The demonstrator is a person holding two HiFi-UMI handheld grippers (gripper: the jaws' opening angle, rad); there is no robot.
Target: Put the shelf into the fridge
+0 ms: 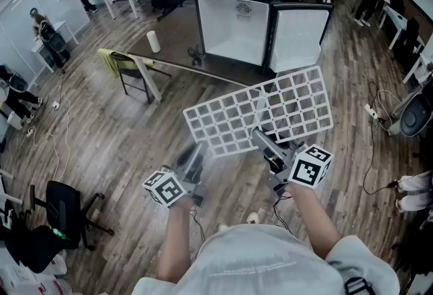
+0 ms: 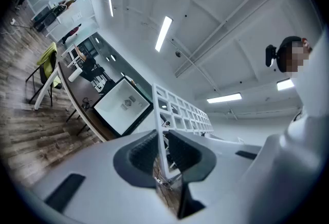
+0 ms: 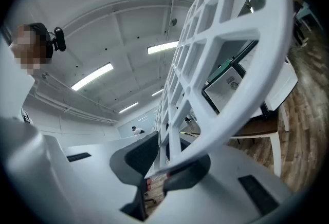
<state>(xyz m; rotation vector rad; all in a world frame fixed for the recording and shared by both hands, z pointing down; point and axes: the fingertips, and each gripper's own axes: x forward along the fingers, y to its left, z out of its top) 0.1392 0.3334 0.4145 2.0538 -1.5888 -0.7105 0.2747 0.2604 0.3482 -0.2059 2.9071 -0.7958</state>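
Carrying is the step in hand: the white grid shelf [image 1: 270, 107] hangs in mid-air above the wooden floor, roughly flat and tilted up toward its far right corner, held between the person and the fridge [image 1: 233, 30]. The left gripper [image 1: 195, 155] grips the shelf's near edge at about 8 o'clock from the shelf's middle, and the right gripper [image 1: 265, 143] grips it at about 6 o'clock. In the left gripper view the jaws stand narrow, both dark pads pressed on the thin edge bar; in the right gripper view the jaws are likewise clamped on a rim bar, with the grid sweeping up and away. The fridge sits at 12 o'clock from the shelf on a dark curved desk [image 1: 177, 50], well apart from the shelf. Its door [image 1: 295, 36] is swung open to the right and its white interior faces the person. By my judgement the shelf is lifted but not yet at the opening. The next move calls for walking it forward, levelling it, lining its far edge with the side rails inside, and then sliding it in without catching the door.
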